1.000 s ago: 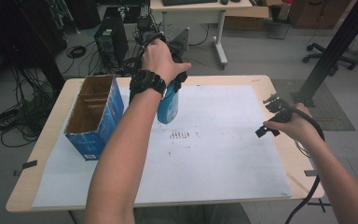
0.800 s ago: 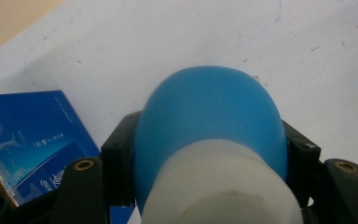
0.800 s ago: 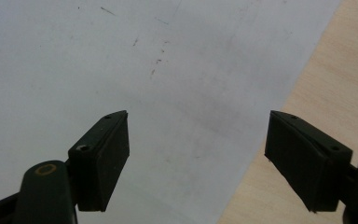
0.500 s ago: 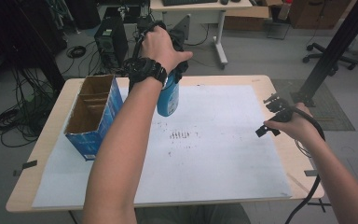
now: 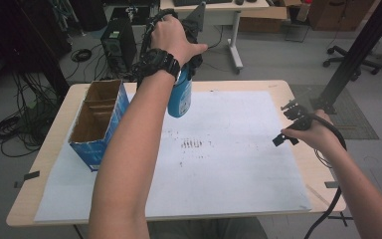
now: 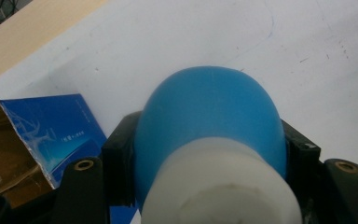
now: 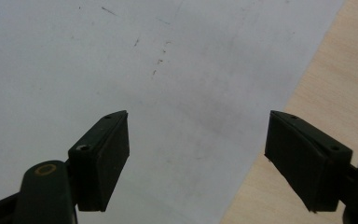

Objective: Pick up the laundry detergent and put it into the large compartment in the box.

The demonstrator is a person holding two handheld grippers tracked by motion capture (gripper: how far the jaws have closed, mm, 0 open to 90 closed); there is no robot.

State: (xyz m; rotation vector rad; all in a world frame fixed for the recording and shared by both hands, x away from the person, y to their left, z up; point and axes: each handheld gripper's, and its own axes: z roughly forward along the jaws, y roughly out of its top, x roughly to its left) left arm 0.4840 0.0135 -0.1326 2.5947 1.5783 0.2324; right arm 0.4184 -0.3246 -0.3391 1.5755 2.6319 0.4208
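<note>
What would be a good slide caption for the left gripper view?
Left claw shut on a blue bottle, above white paper beside an open blue box.

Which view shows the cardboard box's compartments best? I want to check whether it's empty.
The high view: it looks down into the open box and shows its dividers, with nothing visible inside. The left gripper view catches just one blue corner and a bit of brown interior beside the held bottle.

Left forearm (image 5: 129,149) extends far forward over the table (image 5: 298,87), wrist raised. Left gripper (image 6: 209,154) points down, jaws clamped on a bottle (image 6: 209,121). Right gripper (image 7: 196,154) hovers low at the table's right edge, jaws spread wide, nothing between them.
</note>
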